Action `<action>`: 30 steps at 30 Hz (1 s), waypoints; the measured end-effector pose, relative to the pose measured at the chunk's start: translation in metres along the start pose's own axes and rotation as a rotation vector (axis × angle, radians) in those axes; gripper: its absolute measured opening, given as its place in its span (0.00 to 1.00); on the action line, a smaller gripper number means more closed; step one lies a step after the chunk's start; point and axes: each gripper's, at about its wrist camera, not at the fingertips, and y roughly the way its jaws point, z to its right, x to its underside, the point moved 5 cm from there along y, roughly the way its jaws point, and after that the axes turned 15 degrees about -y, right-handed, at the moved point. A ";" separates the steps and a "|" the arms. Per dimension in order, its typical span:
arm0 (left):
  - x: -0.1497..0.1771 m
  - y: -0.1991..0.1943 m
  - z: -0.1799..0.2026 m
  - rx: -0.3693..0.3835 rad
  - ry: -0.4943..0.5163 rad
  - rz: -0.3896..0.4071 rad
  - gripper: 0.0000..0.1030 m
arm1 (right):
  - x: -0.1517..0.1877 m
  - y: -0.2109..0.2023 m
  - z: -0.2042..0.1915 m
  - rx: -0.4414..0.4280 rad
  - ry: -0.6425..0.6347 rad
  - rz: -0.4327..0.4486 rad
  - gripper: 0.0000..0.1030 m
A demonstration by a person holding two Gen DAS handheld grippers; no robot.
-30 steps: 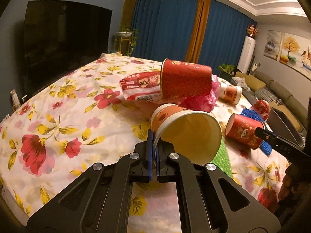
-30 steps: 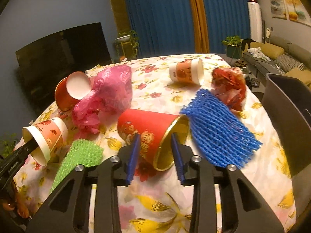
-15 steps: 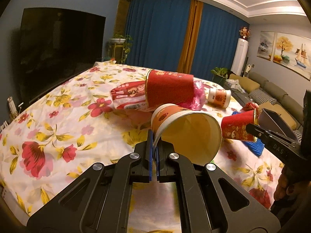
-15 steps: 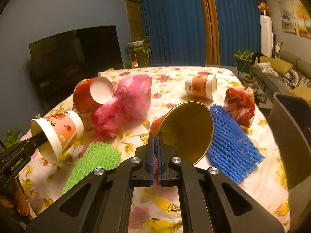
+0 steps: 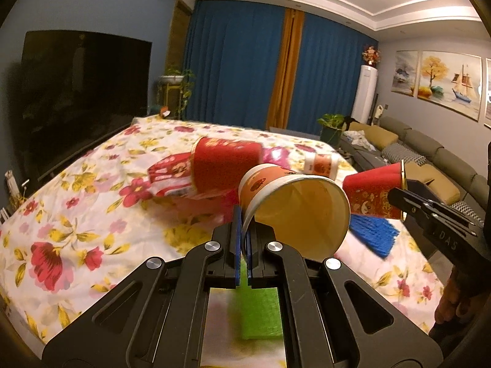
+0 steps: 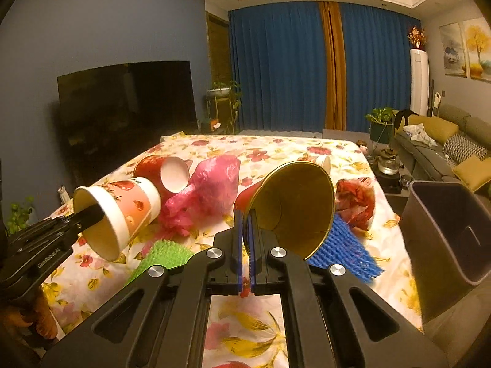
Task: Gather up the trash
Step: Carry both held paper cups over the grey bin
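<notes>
Two paper cups leave a floral-clothed table (image 6: pixel 245 316) at once; the left gripper (image 5: pixel 244 245) is clamped on the rim of an orange-patterned paper cup (image 5: pixel 294 211), one finger inside the mouth and one outside, while the right gripper (image 6: pixel 247 239) is pinched shut on the gilt rim of a red paper cup (image 6: pixel 294 208); the right jaws have just been closing, and the cup wall sits between them. Each cup juts forward and to the right of its claw, mouth turned toward the camera and clear of the cloth. Both look feather-light and thin-walled, so a judgement follows: the rolled rim is the stiffest place to grip, the sides would crush under a hard squeeze, and an empty cup held by one edge could swing or slip if jerked. A dark bin (image 6: pixel 445 233) stands open at the table's right edge, near the red cup; it seems the likely destination. More litter waits on the cloth: a pink plastic bag (image 6: pixel 211 190), a blue foam net (image 6: pixel 343 251), a green foam net (image 6: pixel 162 254), a crumpled red wrapper (image 6: pixel 356 202), a snack packet (image 5: pixel 172 174) and further cups lying on their sides.
</notes>
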 end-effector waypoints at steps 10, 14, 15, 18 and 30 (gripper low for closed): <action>0.000 0.001 0.052 0.077 0.045 0.014 0.02 | 0.003 -0.030 0.025 0.051 0.003 0.036 0.04; 0.002 0.003 0.081 0.116 0.068 0.013 0.02 | 0.006 -0.041 0.038 0.083 0.013 0.048 0.04; 0.002 0.005 0.088 0.127 0.073 0.012 0.02 | 0.006 -0.043 0.042 0.091 0.015 0.050 0.04; 0.005 0.009 0.108 0.157 0.092 0.011 0.02 | 0.009 -0.052 0.055 0.129 0.021 0.057 0.04; 0.017 0.028 0.183 0.239 0.153 -0.012 0.02 | 0.028 -0.074 0.115 0.254 0.074 0.063 0.04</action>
